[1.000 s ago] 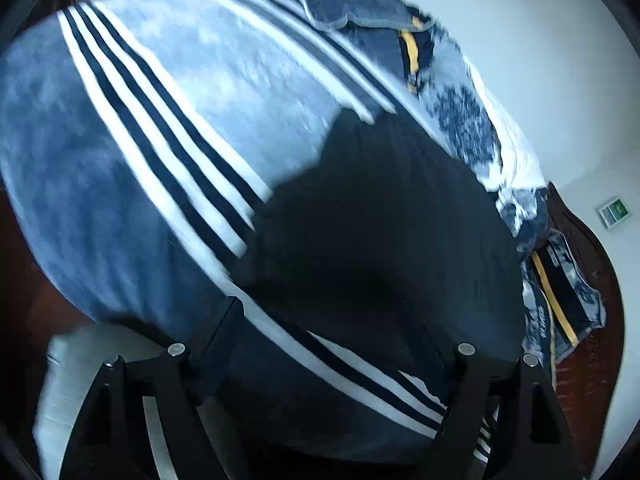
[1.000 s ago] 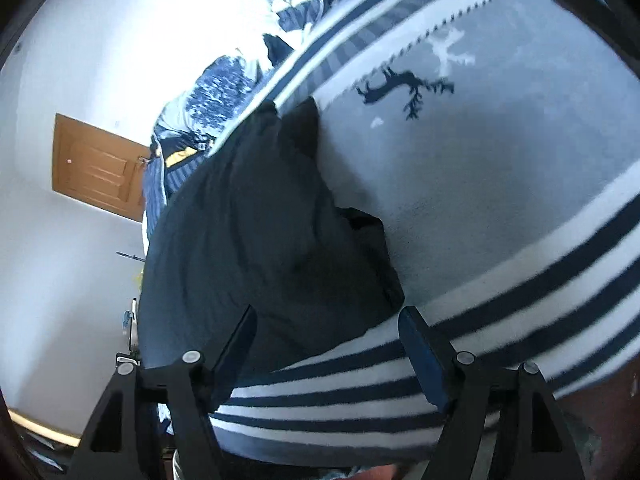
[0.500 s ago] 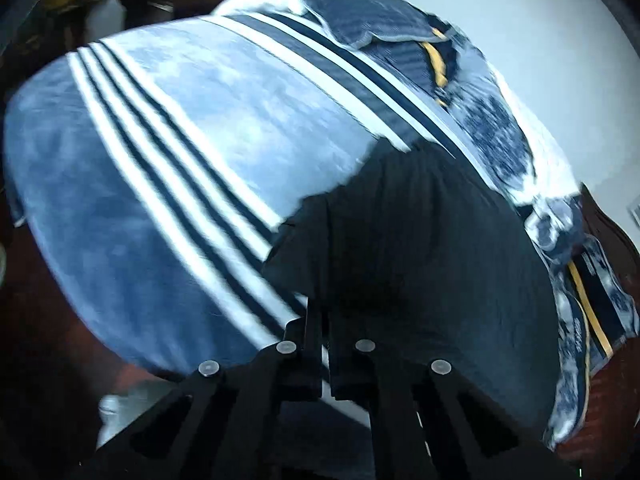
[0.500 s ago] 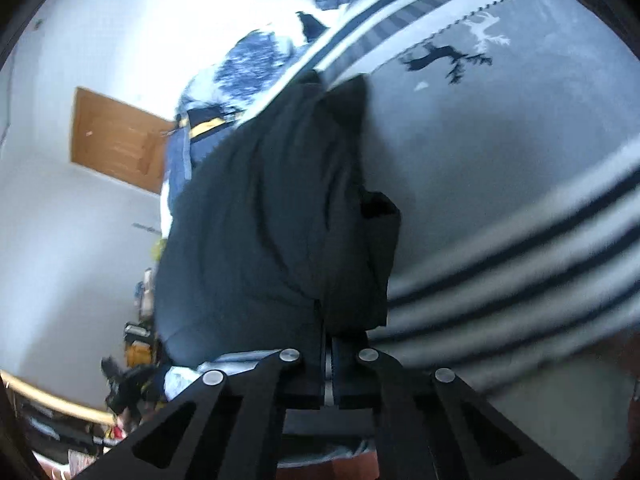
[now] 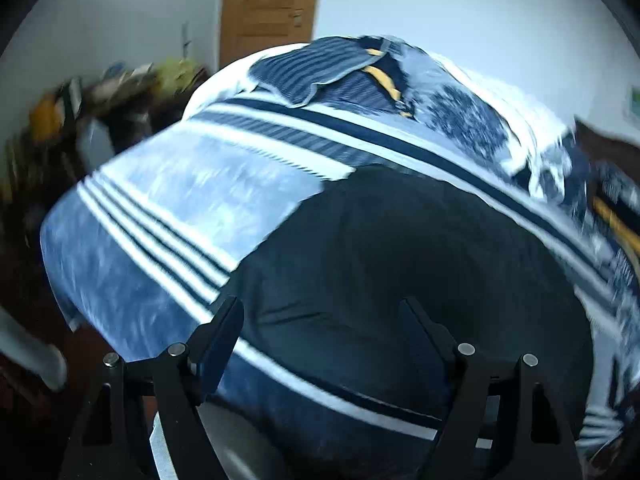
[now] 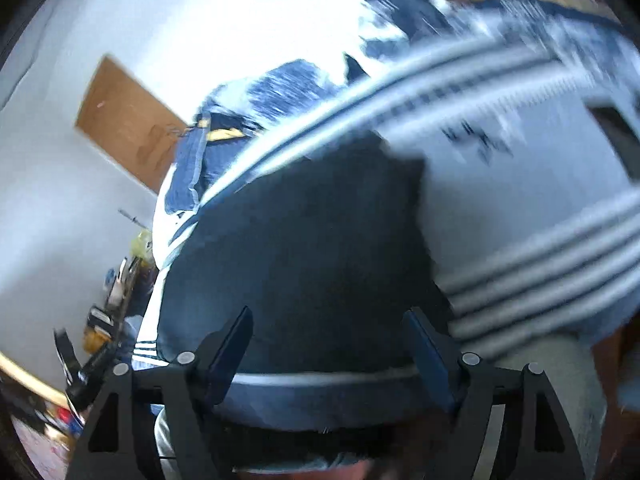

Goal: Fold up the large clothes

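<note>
A dark navy garment [image 5: 400, 260] lies spread flat on a blue-grey blanket [image 5: 192, 188] with white and navy stripes, on a bed. My left gripper [image 5: 320, 308] hovers over the garment's near left part. Its jaws are opening, and nothing is between the pads. In the right wrist view the same garment [image 6: 300, 240] fills the middle, with the blanket [image 6: 520, 208] to its right. My right gripper [image 6: 329, 316] hangs above the garment's near edge, jaws opening and empty. Both views are motion-blurred.
A heap of blue patterned bedding with a yellow stripe [image 5: 380, 80] lies at the bed's far end. A wooden door [image 5: 272, 4] stands in the white wall behind it. A cluttered desk [image 5: 100, 92] is to the left of the bed, and dark wooden furniture [image 5: 608, 140] to the right.
Half a second ago both grippers were shut at the garment's near edge. Now both stand open and have lifted away, and the garment lies flat.
</note>
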{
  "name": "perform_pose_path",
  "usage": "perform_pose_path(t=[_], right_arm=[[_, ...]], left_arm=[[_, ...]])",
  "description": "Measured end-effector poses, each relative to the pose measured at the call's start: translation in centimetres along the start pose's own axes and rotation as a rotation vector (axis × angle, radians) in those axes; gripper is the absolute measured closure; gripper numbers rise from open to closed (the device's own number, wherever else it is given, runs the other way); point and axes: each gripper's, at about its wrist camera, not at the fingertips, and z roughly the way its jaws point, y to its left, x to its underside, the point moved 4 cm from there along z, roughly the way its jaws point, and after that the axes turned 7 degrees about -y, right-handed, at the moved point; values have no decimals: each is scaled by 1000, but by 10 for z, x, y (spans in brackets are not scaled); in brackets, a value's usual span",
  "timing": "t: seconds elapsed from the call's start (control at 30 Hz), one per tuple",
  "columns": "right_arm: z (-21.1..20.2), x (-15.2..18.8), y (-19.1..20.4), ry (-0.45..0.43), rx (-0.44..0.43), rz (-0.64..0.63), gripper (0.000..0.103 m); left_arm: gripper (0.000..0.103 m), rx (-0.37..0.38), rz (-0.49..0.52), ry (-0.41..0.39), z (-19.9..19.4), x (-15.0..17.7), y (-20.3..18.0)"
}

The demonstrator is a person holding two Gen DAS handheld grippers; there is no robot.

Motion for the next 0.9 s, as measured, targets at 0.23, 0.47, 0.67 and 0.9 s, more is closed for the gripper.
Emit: perform_pose_path(t=[0.23,0.47,0.67,0.9], right_arm=[[48,-28,78,37,-4,-161,23],[132,-42,106,102,68,-252,23],[181,-23,84,164,194,-317,23],[211,-6,57,223,273,-349,23]], left_arm=[[23,-52,245,-48,20,-20,-69],[23,-100,378,-12,76,-19,-101],[20,-97,334,54,115,-2,-90],[15,-96,394,52,137,7,-97]])
